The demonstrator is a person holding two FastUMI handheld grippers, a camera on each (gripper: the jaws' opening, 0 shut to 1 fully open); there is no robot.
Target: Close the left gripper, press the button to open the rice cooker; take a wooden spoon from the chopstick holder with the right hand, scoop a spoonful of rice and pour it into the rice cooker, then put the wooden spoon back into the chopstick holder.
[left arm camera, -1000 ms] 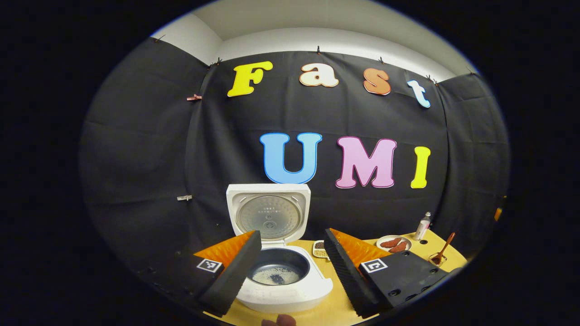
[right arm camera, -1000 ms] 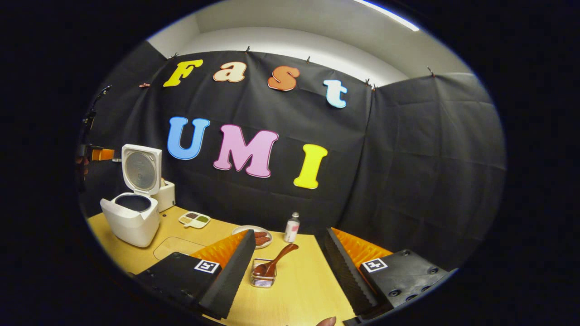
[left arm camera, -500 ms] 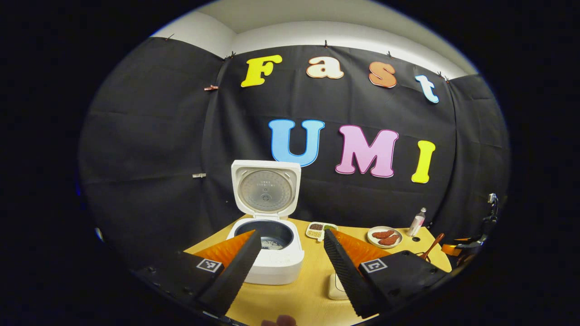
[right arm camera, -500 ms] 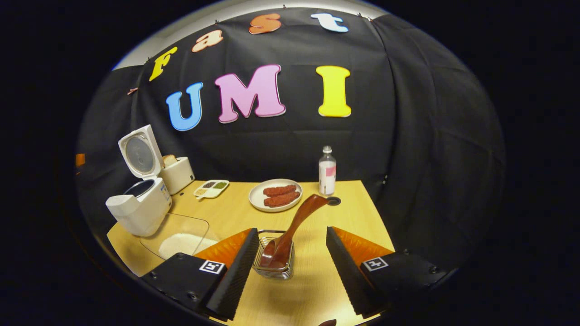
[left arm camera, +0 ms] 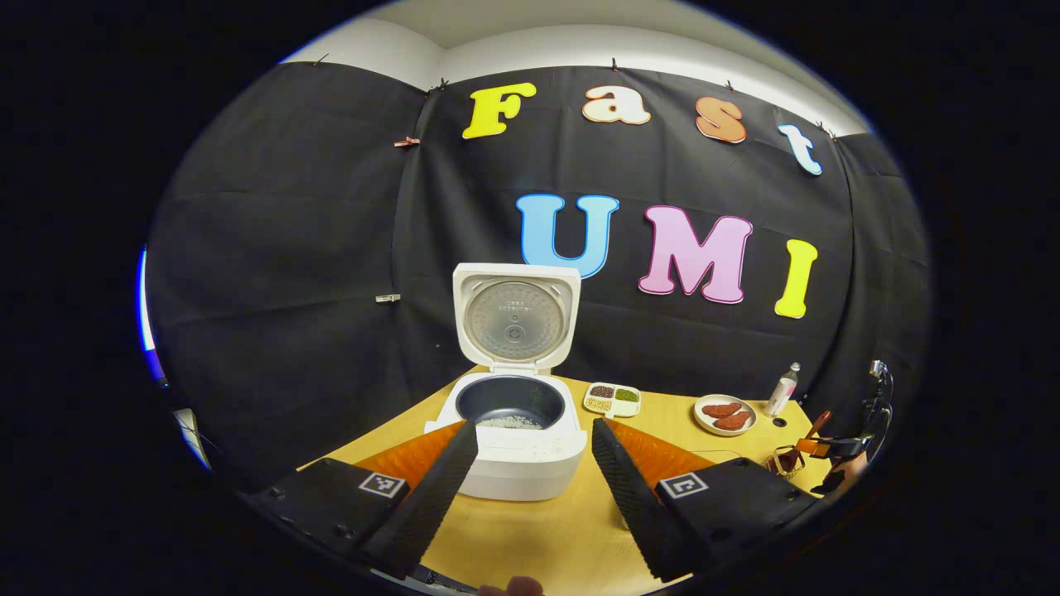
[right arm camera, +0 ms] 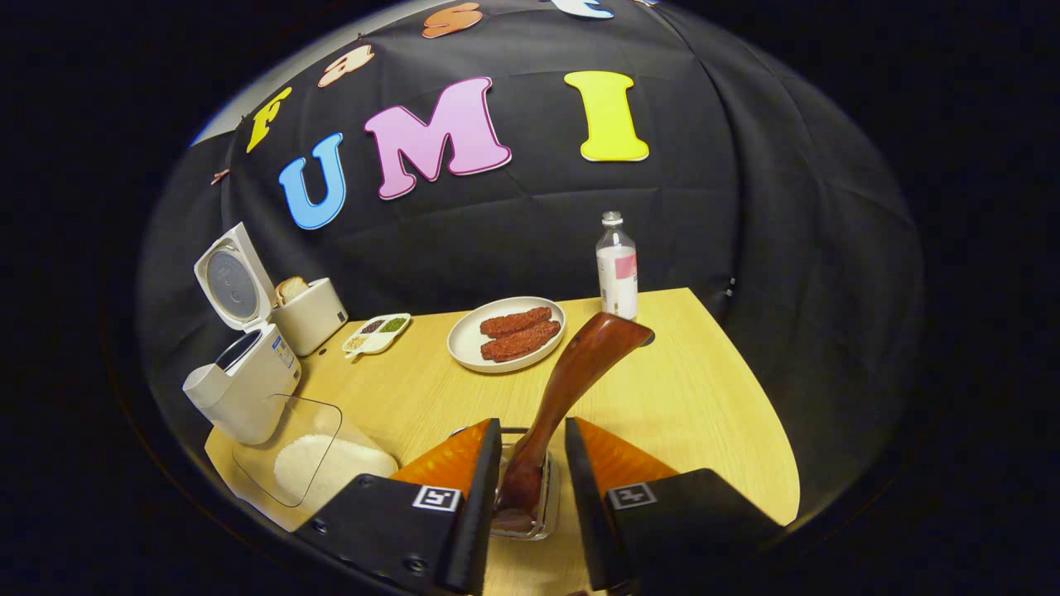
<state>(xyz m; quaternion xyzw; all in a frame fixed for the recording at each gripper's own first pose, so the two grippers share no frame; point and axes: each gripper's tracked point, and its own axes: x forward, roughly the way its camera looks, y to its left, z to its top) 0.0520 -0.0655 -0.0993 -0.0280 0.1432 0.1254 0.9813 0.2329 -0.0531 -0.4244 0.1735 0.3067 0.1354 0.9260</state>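
The white rice cooker (left arm camera: 517, 451) stands with its lid (left arm camera: 515, 319) up, and a little rice lies in its dark pot (left arm camera: 509, 403). My left gripper (left arm camera: 534, 426) hovers open just in front of it, holding nothing. In the right gripper view the wooden spoon (right arm camera: 571, 381) leans out of the wire chopstick holder (right arm camera: 544, 515). My right gripper (right arm camera: 532, 424) is shut on the spoon's lower handle, just above the holder. A clear tray of white rice (right arm camera: 310, 459) sits between the holder and the cooker (right arm camera: 244, 385).
On the wooden table (right arm camera: 696, 414) stand a plate of sausages (right arm camera: 507, 334), a small bottle (right arm camera: 617, 269), a divided dish of grains (right arm camera: 377, 333) and a cream toaster with bread (right arm camera: 310, 314). The table's rounded right edge lies close to the holder.
My right gripper dropped down to the holder and its fingers drew in from wide open onto the spoon. My left gripper backed away from the cooker, still open.
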